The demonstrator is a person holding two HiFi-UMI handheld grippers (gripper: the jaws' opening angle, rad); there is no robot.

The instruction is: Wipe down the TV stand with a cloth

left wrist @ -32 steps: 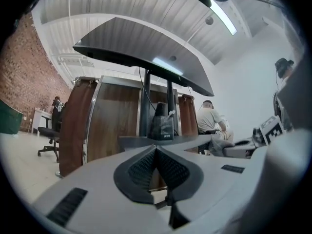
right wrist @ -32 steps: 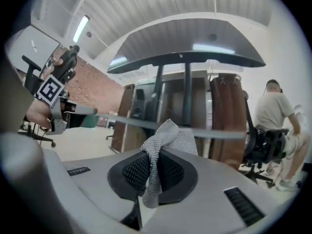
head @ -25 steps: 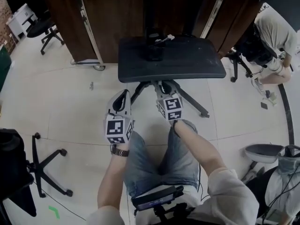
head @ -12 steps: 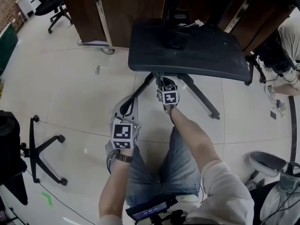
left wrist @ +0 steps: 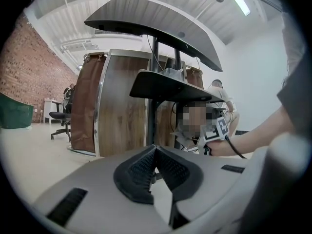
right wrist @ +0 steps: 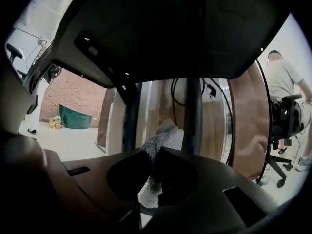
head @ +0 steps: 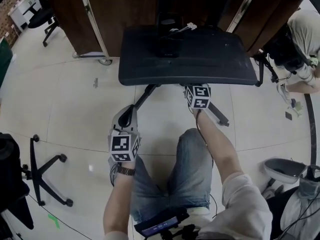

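The TV stand's dark shelf [head: 200, 59] fills the upper middle of the head view, on a pole with splayed legs [head: 216, 113]. My right gripper [head: 194, 87] reaches under the shelf's front edge, its tips hidden there. In the right gripper view it [right wrist: 155, 152] is shut on a white mesh cloth [right wrist: 165, 133], just below the shelf's underside [right wrist: 161, 33] and in front of the pole [right wrist: 194, 116]. My left gripper [head: 128, 110] hangs lower left over the floor. The left gripper view shows it [left wrist: 155, 148] shut and holding nothing, pointed at the stand [left wrist: 168, 87].
Curved wooden panels [head: 115, 14] stand behind the stand. An office chair base [head: 47, 176] lies at the left, another chair [head: 42, 19] at the far left. A person sits on a chair at the upper right [head: 305, 39]. A green bin [right wrist: 75, 117] stands far off.
My right gripper has moved right and up to the shelf's front edge with the cloth. The left gripper has stayed low at the left.
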